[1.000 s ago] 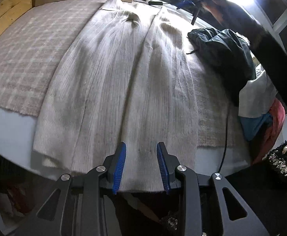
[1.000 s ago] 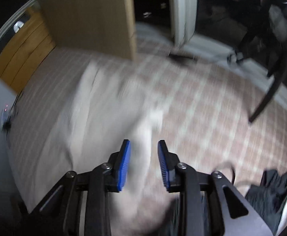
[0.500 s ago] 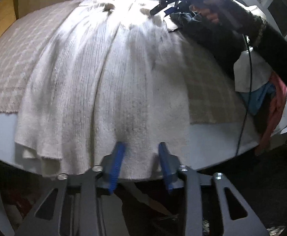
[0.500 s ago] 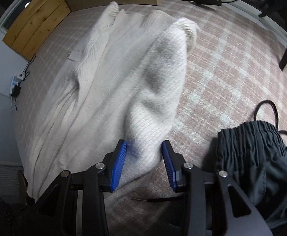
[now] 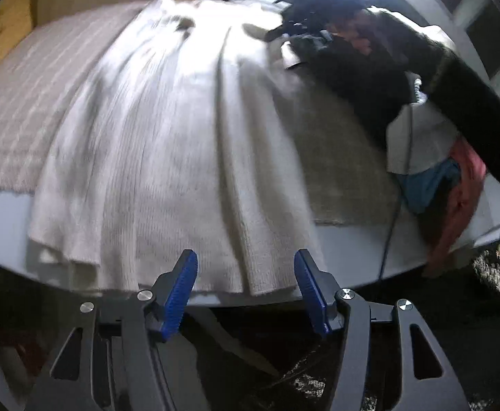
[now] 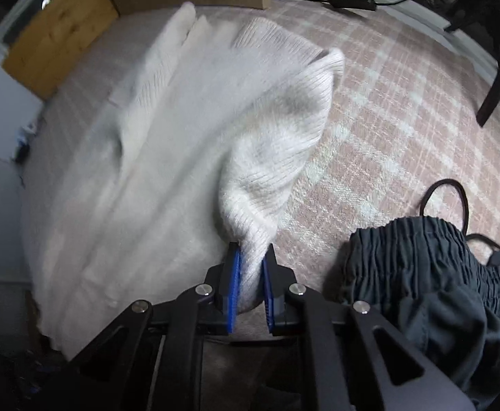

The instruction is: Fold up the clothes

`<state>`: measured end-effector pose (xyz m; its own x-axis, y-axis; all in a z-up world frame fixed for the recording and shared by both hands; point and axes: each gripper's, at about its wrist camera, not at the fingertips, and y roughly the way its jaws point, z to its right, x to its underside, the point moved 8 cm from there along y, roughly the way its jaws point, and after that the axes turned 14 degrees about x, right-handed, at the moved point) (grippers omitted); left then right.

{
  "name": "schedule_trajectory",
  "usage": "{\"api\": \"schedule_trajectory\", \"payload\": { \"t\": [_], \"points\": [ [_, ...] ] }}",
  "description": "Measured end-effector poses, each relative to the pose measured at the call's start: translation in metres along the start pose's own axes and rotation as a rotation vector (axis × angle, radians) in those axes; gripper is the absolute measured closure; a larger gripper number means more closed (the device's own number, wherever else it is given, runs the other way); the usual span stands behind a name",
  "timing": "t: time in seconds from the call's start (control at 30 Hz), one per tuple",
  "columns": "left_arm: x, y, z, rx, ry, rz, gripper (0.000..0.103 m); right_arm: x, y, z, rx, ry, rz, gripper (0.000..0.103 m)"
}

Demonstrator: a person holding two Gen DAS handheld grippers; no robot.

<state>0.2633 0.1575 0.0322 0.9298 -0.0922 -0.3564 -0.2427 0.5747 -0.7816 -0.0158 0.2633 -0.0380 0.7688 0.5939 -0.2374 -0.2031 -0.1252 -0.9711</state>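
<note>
Right wrist view: your right gripper (image 6: 251,275) pinches ribbed cream knit sweater (image 6: 167,157), beside dark gathered trousers (image 6: 431,274). Left wrist alone shows your left gripper (image 5: 246,286) spread at hem.

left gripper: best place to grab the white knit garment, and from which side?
Probably the hem, straight in from the near table edge. It lies just past the wide-open left gripper, overhanging, so one finger could slide under. The right gripper already pinches the sleeve.

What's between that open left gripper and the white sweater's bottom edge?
Nothing visible. The left gripper is open just short of the white knit sweater's hem, with no object in the gap. The dark garment lies off to the side.
</note>
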Motion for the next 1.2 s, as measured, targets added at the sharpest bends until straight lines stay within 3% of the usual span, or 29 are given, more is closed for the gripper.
{"api": "schedule_trajectory", "payload": {
  "t": [0.13,0.2,0.37,0.47,0.53,0.63,0.67,0.77,0.87,0.97,1.1,1.2],
  "points": [
    [-0.011,0.003,-0.008,0.031,-0.057,0.036,0.054,0.003,-0.002,-0.001,0.007,-0.008,0.006,0.091],
    [-0.011,0.011,-0.007,0.039,-0.053,0.026,0.072,0.003,-0.003,-0.001,0.007,-0.008,0.003,0.091],
    [-0.009,0.033,-0.004,0.054,-0.019,-0.018,0.097,0.007,-0.002,-0.002,0.021,-0.008,0.008,0.091],
    [-0.01,0.015,-0.006,0.041,-0.016,0.002,0.097,0.009,-0.004,-0.002,0.018,-0.007,0.014,0.091],
    [-0.009,0.001,-0.016,-0.023,-0.007,0.024,0.098,0.011,-0.006,-0.003,0.02,-0.013,0.023,0.091],
    [0.002,0.007,-0.038,-0.114,-0.027,-0.019,0.098,0.014,-0.003,-0.005,0.031,-0.024,0.022,0.09],
    [0.004,0.008,-0.042,-0.126,-0.037,-0.021,0.095,0.015,-0.003,-0.005,0.031,-0.024,0.021,0.09],
    [0.004,-0.002,-0.038,-0.155,-0.054,0.011,0.069,0.016,-0.002,-0.004,0.022,-0.025,0.009,0.088],
    [-0.001,-0.012,-0.006,-0.115,0.027,0.047,0.064,-0.002,0.006,-0.002,-0.002,0.009,-0.003,0.082],
    [0.004,0.005,0.028,-0.076,0.135,0.015,0.055,0.001,0.008,0.001,-0.045,0.051,-0.015,0.072],
    [0.012,0.043,0.036,-0.109,0.198,-0.085,0.055,0.005,0.01,-0.003,-0.087,0.072,-0.016,0.07],
    [0.015,0.049,0.033,-0.126,0.212,-0.087,0.062,0.008,0.008,-0.007,-0.102,0.07,-0.007,0.07]
  ]
}}
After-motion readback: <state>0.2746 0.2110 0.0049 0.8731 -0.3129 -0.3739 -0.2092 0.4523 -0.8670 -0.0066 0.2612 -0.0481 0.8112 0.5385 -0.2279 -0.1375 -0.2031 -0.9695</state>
